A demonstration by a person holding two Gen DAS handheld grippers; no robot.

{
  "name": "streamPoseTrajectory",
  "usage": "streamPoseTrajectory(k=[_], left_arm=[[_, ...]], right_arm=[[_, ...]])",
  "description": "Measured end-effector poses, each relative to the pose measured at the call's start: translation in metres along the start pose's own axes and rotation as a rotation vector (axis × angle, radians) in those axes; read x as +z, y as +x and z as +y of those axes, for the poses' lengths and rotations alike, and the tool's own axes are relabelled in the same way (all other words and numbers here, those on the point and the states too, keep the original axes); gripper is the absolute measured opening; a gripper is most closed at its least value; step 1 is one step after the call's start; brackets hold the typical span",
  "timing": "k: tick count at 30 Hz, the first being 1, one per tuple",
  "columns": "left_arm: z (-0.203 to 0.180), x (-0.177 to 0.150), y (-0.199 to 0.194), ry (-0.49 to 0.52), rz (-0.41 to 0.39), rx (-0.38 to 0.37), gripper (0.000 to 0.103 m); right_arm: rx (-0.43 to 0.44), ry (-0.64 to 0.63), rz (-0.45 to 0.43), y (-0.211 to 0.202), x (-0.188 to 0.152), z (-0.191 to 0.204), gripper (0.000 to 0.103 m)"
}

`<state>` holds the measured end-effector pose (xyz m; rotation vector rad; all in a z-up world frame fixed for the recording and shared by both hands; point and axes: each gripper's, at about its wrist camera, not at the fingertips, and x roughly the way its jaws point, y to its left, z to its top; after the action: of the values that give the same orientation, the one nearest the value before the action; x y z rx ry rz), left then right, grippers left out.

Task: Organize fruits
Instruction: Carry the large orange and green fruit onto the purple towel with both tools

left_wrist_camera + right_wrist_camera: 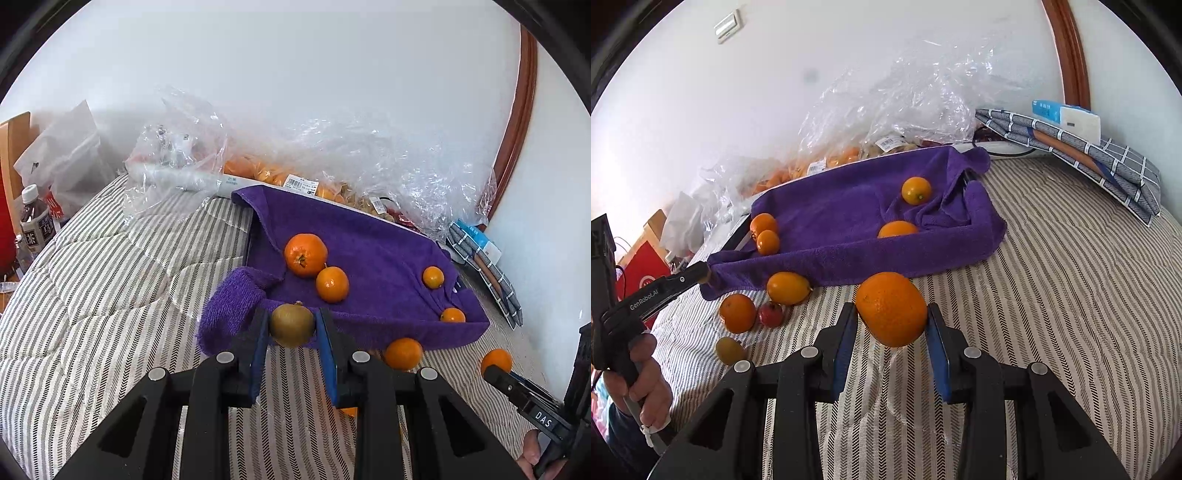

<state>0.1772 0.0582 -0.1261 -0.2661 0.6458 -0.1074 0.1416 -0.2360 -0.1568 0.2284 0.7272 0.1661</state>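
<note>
Left edge of the scene: a dark tea bottle (32, 221) and a white paper bag (70, 155) stand beyond the striped bedcover (110, 295). Crumpled clear plastic bags (332, 155) with more orange fruit inside lie along the white wall behind.

Left gripper (291, 326): closed on a brownish-green kiwi (291, 325), both blue pads touching its sides. The kiwi is held just at the near edge of the purple towel (369, 229), which lines a shallow tray.

On the towel, left side: a large mandarin (306, 254) touching a smaller one (332, 284). Right side: two small oranges, one higher (433, 277) and one against the near fold (452, 315), apart from each other.

On the bedcover in front of the tray, seen from the right wrist: an oval yellow-orange fruit (788, 288) at the towel's edge, a round orange (737, 312) touching a small red fruit (771, 314), and a greenish-yellow fruit (729, 350) nearest, alone.

Right gripper (892, 314): clamped on a big orange (891, 308), held above the bedcover just short of the tray's front wall.

Far right: a folded grey checked cloth (1108, 158) with a blue-and-white packet (1067, 114) on top, near the wooden door frame (1067, 48).
</note>
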Motion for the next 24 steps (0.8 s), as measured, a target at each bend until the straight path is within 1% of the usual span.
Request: streamPoseTrajectory(k=[5,9,12,16,21,24], left_arm=[[0.004,0.003,-0.006,-0.024,-0.016,-0.005,0.025],[0.0,0.007,-0.007,0.007,-0.025,0.022,0.025],[-0.004,0.015,-0.005,0.004,-0.001,0.0,0.025],[-0.013,0.031,-0.003,0.013,-0.018,-0.007,0.025],[-0.023,0.051,0.018,0.024,-0.015,0.02,0.025],[-0.024,0.056,0.032,0.017,-0.015,0.047,0.025]], right_arm=[[-0.005,-0.009,0.006,0.0,0.002,0.001,0.037],[-0.001,-0.017,-0.005,-0.004,0.011,0.003,0.037],[0.0,-0.041,-0.029,-0.009,0.025,0.005,0.037],[-0.001,-0.067,-0.073,-0.008,0.046,0.004,0.037],[-0.002,-0.057,-0.092,0.005,0.07,-0.002,0.037],[-0.016,-0.067,-0.103,0.016,0.086,-0.002,0.037]])
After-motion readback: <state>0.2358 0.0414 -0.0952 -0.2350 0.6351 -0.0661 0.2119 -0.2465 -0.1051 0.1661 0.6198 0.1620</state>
